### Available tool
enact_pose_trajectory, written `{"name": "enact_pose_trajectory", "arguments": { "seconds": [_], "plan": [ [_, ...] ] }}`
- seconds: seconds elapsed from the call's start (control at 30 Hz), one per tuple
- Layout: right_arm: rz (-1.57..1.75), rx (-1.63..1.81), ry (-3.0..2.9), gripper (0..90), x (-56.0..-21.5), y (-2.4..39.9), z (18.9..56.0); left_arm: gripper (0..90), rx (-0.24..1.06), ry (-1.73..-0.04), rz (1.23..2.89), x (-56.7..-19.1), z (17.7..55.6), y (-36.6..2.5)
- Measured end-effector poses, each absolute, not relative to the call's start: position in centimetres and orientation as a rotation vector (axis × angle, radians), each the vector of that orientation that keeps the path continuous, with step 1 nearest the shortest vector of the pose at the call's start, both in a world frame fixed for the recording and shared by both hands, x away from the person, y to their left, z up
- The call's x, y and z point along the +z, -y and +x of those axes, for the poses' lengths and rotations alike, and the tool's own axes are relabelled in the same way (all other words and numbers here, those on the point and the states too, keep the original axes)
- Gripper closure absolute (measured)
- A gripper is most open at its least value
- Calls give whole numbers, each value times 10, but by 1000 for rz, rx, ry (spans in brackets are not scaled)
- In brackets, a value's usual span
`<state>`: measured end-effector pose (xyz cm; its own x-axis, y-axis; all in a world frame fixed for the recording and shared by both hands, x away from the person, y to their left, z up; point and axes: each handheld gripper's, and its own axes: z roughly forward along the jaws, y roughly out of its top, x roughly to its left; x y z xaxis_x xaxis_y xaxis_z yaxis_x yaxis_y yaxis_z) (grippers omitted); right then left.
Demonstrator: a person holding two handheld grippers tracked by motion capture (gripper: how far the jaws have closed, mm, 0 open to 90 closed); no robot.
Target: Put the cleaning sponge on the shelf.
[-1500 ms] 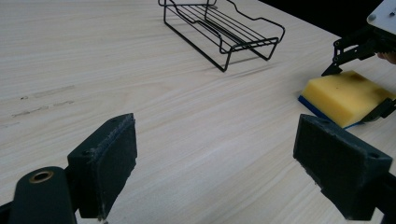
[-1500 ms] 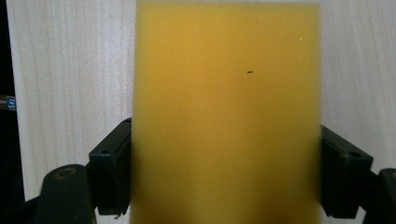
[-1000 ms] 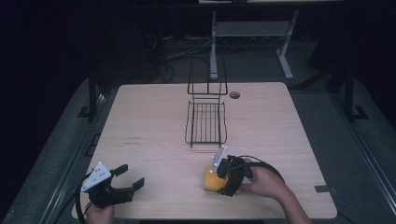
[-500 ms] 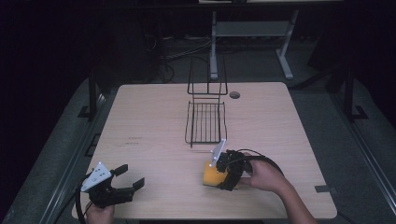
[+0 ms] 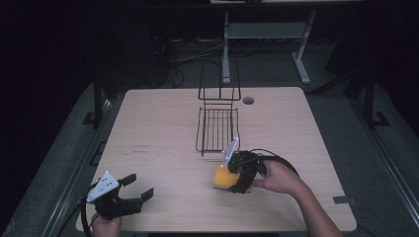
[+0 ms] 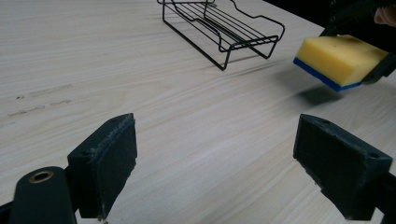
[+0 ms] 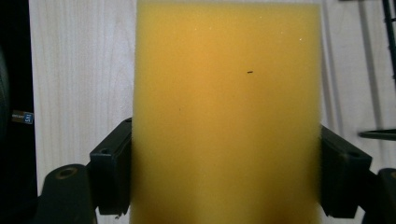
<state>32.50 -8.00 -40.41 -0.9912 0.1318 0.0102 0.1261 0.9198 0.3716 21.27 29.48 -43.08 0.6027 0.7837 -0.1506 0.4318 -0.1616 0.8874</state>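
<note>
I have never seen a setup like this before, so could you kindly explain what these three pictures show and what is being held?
There is no robot here: a person holds a two-jaw tool in each hand at a wooden table. The high view looks down from above the person's side. The other two pictures come from cameras riding on each tool, looking along its black jaws. The right gripper is shut on a yellow sponge with a blue underside, lifted slightly off the table, as its shadow in the left gripper view suggests. The left gripper is open and holds nothing, near the table's front edge. A black wire rack stands at mid-table, just beyond the sponge.
</note>
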Motion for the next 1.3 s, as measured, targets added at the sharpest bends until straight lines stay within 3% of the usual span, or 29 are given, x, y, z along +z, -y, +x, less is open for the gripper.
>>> {"name": "enact_pose_trajectory", "arguments": {
  "seconds": [1.3],
  "plan": [
    [184,554,-3065,216,-388,66,361,128,424,-993,1783,-430,212,-297]
  ]
}}
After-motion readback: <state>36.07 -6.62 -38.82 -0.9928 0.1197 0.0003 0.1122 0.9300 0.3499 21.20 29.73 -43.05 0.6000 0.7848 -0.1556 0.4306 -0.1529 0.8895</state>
